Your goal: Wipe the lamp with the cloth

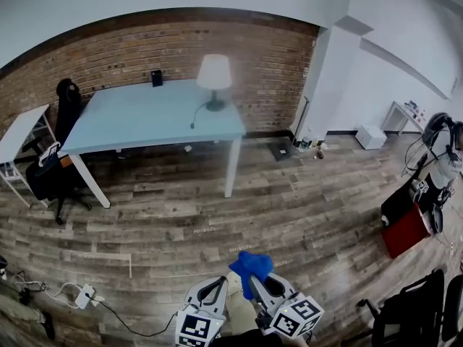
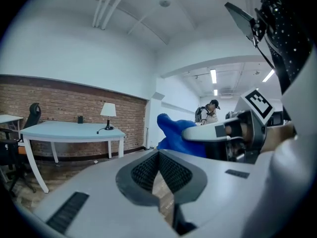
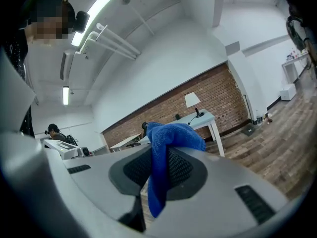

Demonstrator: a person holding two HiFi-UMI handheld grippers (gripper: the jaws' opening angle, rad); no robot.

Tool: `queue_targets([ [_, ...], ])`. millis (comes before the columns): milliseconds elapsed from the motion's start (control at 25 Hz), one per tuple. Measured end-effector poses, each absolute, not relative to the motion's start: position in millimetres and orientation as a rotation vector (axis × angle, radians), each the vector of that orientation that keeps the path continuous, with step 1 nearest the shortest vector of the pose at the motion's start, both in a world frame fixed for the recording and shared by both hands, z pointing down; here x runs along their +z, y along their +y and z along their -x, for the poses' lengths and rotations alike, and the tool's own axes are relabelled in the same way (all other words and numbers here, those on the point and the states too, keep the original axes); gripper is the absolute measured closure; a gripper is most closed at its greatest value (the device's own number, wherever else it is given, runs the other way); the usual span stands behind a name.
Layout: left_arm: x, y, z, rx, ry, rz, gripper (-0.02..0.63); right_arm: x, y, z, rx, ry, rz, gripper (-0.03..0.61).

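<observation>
Head view: the lamp (image 1: pixel 214 78) stands upright near the right end of the pale table (image 1: pixel 137 121), at upper centre of the frame against the brick wall (image 1: pixel 108 49). It is well apart from both grippers, which I hold low at the bottom edge above the plank floor (image 1: pixel 289 194). My right gripper (image 1: pixel 266 284) is clamped on the blue cloth (image 1: pixel 250 266). The right gripper view shows the fabric pinched between the pads, with a bunch standing proud of the tips and a tail hanging below. I judge that the proud bunch is meant to serve as the wiping pad, so that cloth rather than plastic meets the shade. My left gripper (image 1: pixel 215 288) is closed with nothing between its pads, as the left gripper view shows. It sits just beside the cloth, probably kept free to steady the lamp's base later. No wiping has begun, and the walk to the table comes first. The shade looks light, so a hard swipe could tip it.
</observation>
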State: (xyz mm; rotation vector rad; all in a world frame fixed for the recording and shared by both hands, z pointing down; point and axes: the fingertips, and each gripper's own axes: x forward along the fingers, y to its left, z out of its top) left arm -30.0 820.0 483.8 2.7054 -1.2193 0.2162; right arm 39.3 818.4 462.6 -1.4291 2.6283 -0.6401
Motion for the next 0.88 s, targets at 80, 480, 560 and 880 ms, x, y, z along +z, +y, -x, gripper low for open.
queue_targets([
  [80,485,789,26,0.210,-1.235,-2.702,0.604,463,786,-42,-0.634,2.633,1.411,0.517],
  [480,456,600,-15,0.185,-1.372,-2.686,0.605,427,598,-82,-0.487,2.730,1.256,0.517],
  [560,454,569,-20,0.188,-1.420,-2.679,0.606,421,568,-88,-0.445,2.758,1.206,0.517],
  [880,466,497,-37,0.209,-1.477,-2.569,0.604,417,474,-96,-0.477,2.720,1.153,0.517],
])
